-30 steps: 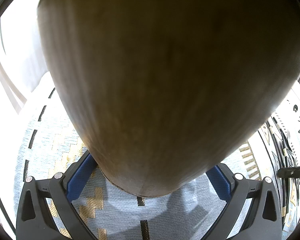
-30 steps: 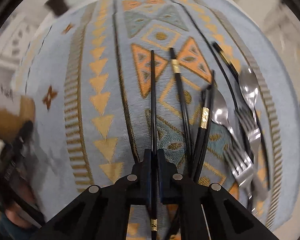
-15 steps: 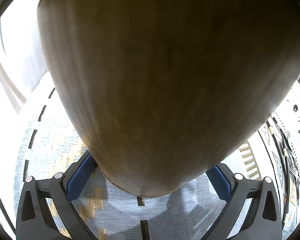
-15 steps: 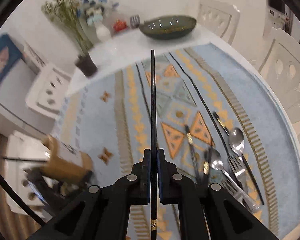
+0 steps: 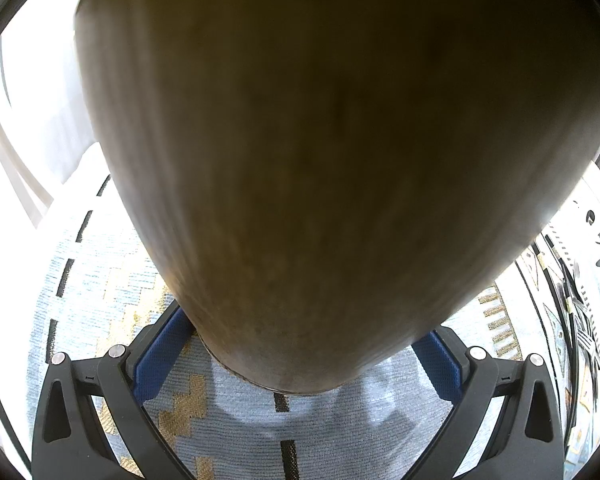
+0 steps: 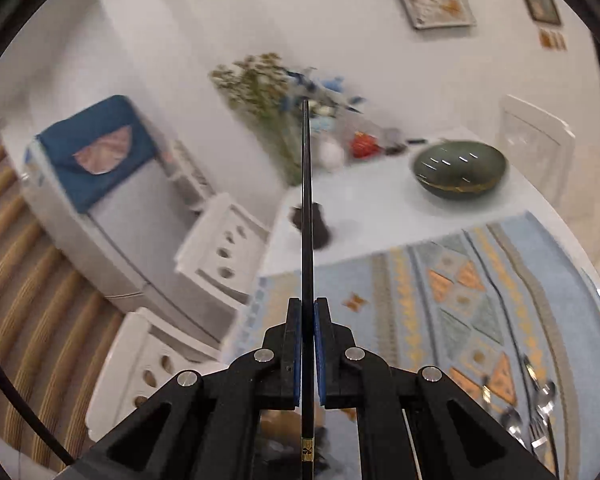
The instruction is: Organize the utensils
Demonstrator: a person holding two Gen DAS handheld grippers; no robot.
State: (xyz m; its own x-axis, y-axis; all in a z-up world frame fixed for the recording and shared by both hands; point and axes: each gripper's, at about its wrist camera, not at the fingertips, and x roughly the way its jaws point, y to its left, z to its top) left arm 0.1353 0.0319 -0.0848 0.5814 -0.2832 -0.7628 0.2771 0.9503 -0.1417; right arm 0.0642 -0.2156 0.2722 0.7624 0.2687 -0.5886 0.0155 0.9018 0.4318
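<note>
My left gripper (image 5: 296,360) is shut on a tall wooden utensil holder (image 5: 320,160) that fills most of the left wrist view and stands on the patterned mat (image 5: 236,432). My right gripper (image 6: 307,320) is shut on a black chopstick (image 6: 306,208), raised high over the table with its tip pointing up and away. More chopsticks (image 6: 486,392), spoons (image 6: 512,428) and forks (image 6: 538,440) lie on the mat at the lower right of the right wrist view, and show small at the right edge of the left wrist view (image 5: 576,320).
A dark green bowl (image 6: 460,174), a vase of dried flowers (image 6: 268,96) and small ornaments stand at the table's far end. White chairs (image 6: 216,244) stand around the white table (image 6: 372,220). A cabinet with a blue cushion (image 6: 96,148) is on the left.
My right gripper has lifted the chopstick off the mat and tilted up and leftward, away from the other utensils. The left gripper and the holder have not moved.
</note>
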